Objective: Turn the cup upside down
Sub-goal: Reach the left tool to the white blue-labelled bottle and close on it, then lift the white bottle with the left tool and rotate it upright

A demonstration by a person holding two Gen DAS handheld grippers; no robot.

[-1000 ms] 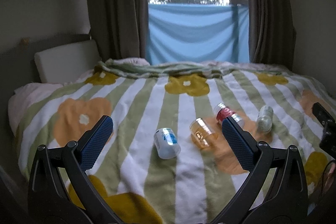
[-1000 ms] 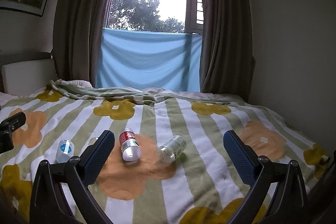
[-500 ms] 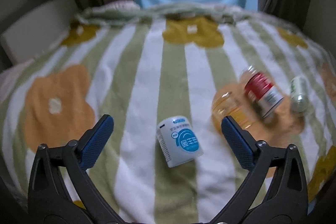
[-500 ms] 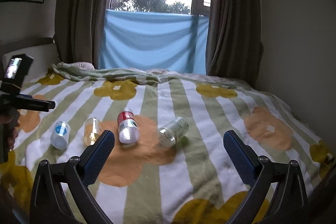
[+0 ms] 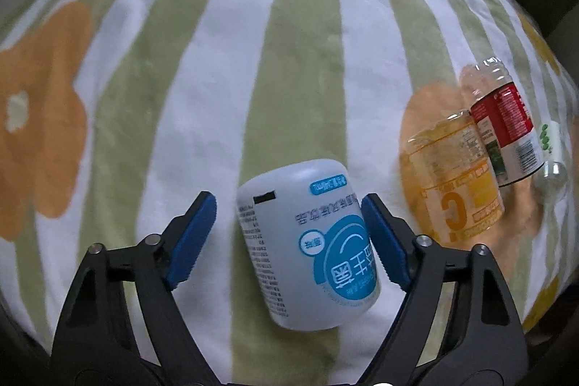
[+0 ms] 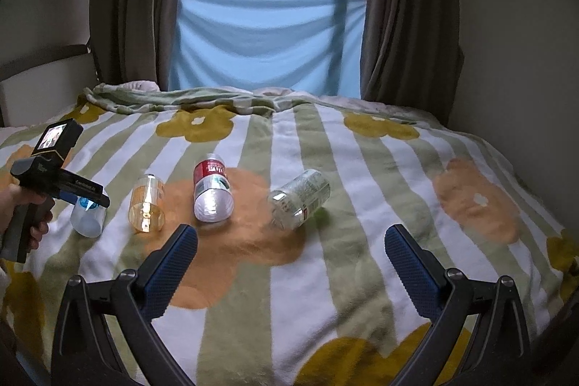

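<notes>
Two pads straddling the white cup (image 5: 307,245) lying on the bed (image 5: 217,67): left tongs (image 5: 289,227) open, right tongs (image 6: 291,257) open, idle. Close squarely mid-body, lift clear, then rotate.

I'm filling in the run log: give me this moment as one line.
left gripper: open around white cup, right pad touching | cup: on its side on blanket | right gripper: open, empty

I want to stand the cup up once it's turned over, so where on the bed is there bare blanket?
Free: the striped blanket right of the clear green-print cup, out to the orange flower, and the strip before the open right gripper. Crowded: the left row, white blue-label cup between the open left gripper, orange cup, red-label cup.
</notes>
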